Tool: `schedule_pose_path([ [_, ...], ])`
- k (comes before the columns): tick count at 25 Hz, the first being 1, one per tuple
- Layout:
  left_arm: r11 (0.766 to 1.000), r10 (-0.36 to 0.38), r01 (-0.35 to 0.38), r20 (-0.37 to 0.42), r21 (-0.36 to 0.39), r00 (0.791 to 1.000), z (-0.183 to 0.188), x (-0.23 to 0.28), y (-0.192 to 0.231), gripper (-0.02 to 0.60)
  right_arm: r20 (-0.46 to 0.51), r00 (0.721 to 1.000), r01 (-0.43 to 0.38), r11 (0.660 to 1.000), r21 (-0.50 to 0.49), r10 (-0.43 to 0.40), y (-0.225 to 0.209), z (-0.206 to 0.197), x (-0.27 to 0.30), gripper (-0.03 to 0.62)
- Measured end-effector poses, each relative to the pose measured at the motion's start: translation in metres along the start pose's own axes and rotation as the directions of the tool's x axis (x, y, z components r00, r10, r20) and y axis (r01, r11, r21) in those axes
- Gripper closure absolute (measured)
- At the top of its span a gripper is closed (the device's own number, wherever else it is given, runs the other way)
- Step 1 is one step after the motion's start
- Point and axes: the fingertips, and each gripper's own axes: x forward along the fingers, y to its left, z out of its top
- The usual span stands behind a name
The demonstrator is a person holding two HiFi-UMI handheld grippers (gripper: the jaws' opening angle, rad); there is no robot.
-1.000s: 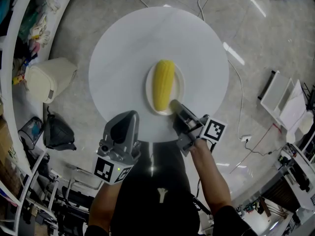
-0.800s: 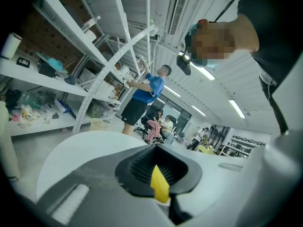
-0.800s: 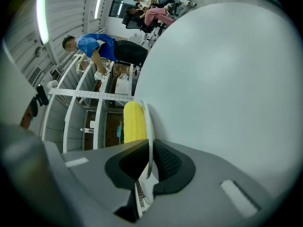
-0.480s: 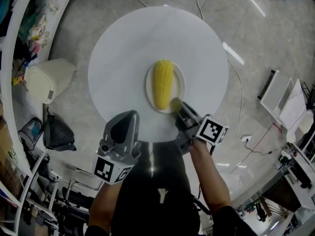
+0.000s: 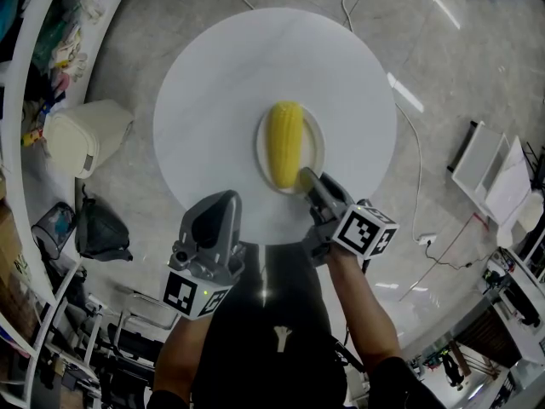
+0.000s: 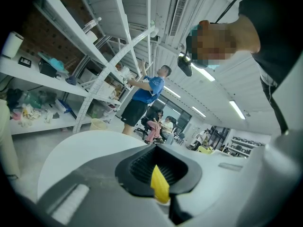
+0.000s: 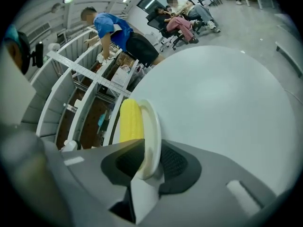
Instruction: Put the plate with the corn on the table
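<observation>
The round white table [image 5: 213,92] fills the middle of the head view. Near the table's centre is the plate [image 5: 317,139], small and white, with the corn [image 5: 285,143] lying lengthwise on it, yellow and filling most of the plate. The right gripper [image 5: 308,182] reaches in over the table's near edge and pinches the plate's near rim. In the right gripper view the rim sits squarely between the two dark pads, the corn on one side and the table top spreading out on the other. Whether the plate's underside touches the table cannot be told from either view (the rim shows edge-on, with the surface close beside it).

The left gripper [image 5: 223,201] hangs just off the table's near edge, apart from the plate, its jaws pressed together with their tips pointing toward the table.

On the floor to the left of the table stands a beige bin [image 5: 85,135], with a black bag [image 5: 100,230] nearer the person. A white cable [image 5: 415,156] trails across the floor to the right of the table. Beyond the table's far side, a person in a blue shirt [image 7: 112,28] stands at white shelving [image 7: 75,93].
</observation>
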Motion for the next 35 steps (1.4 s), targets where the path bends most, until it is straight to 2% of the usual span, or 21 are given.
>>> schedule_pose_path([
  [7, 1.000, -0.001, 0.001, -0.003, 0.001, 1.000, -0.002, -0.004, 0.000, 0.578, 0.000, 0.997, 0.074, 0.986, -0.150, -0.075, 0.000, 0.000, -0.002, 0.465],
  [12, 0.999, -0.011, 0.012, -0.010, 0.047, 1.000, -0.002, -0.005, -0.006, 0.578, 0.011, 0.993, 0.115, 0.959, -0.258, -0.116, -0.002, 0.000, -0.006, 0.460],
  [14, 0.999, -0.013, 0.013, -0.006, 0.039, 1.000, -0.002, -0.005, -0.007, 0.578, 0.014, 0.992, 0.126, 0.953, -0.276, -0.127, -0.004, -0.001, -0.008, 0.441],
  [22, 0.999, -0.022, 0.023, -0.008, 0.038, 1.000, -0.004, -0.005, -0.010, 0.578, 0.052, 0.988, 0.153, 0.946, -0.287, -0.144, -0.009, 0.007, -0.015, 0.445],
  [25, 0.999, -0.022, 0.022, -0.002, 0.042, 1.000, -0.001, -0.006, -0.011, 0.578, 0.086, 0.983, 0.183, 0.928, -0.324, -0.164, -0.006, 0.013, -0.024, 0.456],
  [30, 0.999, -0.016, 0.015, 0.014, 0.049, 1.000, 0.005, -0.007, -0.015, 0.578, 0.148, 0.974, 0.216, 0.893, -0.394, -0.170, 0.009, 0.023, -0.039, 0.553],
  [32, 0.998, -0.014, 0.014, 0.012, 0.054, 1.000, 0.009, -0.008, -0.018, 0.578, 0.151, 0.975, 0.212, 0.889, -0.406, -0.163, 0.015, 0.025, -0.043, 0.583],
  [35, 0.997, -0.018, 0.017, 0.014, 0.069, 1.000, 0.019, -0.008, -0.027, 0.578, 0.147, 0.979, 0.191, 0.889, -0.417, -0.142, 0.029, 0.027, -0.050, 0.585],
])
